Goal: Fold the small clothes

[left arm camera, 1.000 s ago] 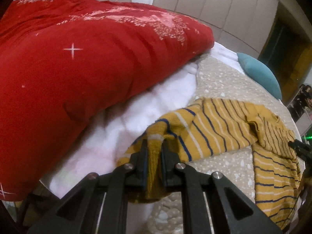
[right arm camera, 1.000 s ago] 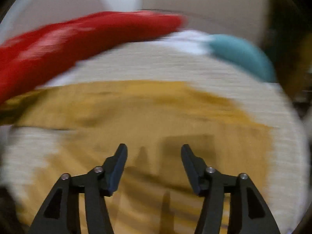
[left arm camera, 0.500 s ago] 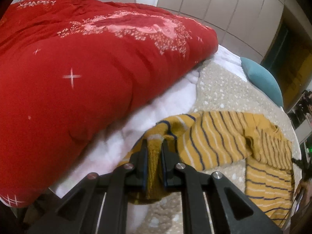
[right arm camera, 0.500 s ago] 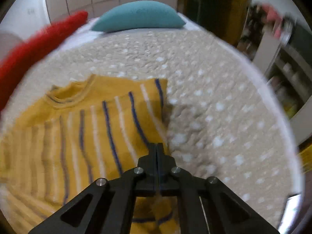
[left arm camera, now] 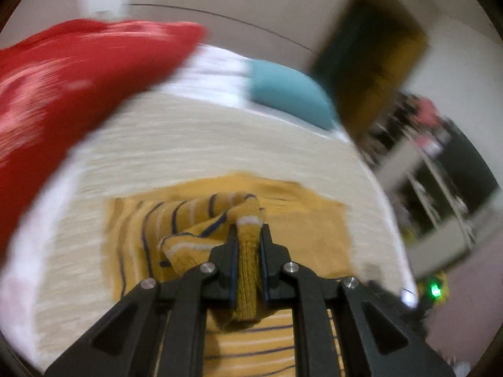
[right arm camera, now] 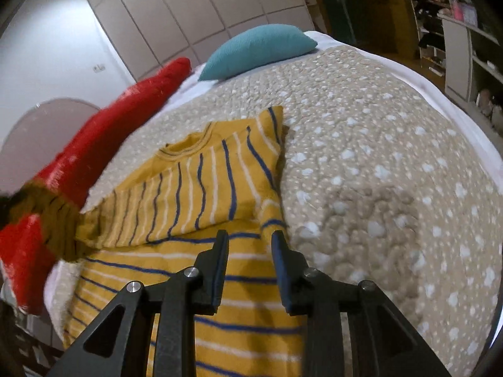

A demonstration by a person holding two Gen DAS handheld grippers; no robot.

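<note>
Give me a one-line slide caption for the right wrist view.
Right tool open above a yellow striped sweater spread on a spotted beige bedspread, teal pillow behind.

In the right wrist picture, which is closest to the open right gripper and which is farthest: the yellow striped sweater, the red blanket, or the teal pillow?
1. Yellow striped sweater: directly under and ahead of the right gripper, on the beige dotted bedspread.
2. Red blanket: off to the left.
3. Teal pillow: farthest, at the head of the bed.
</note>
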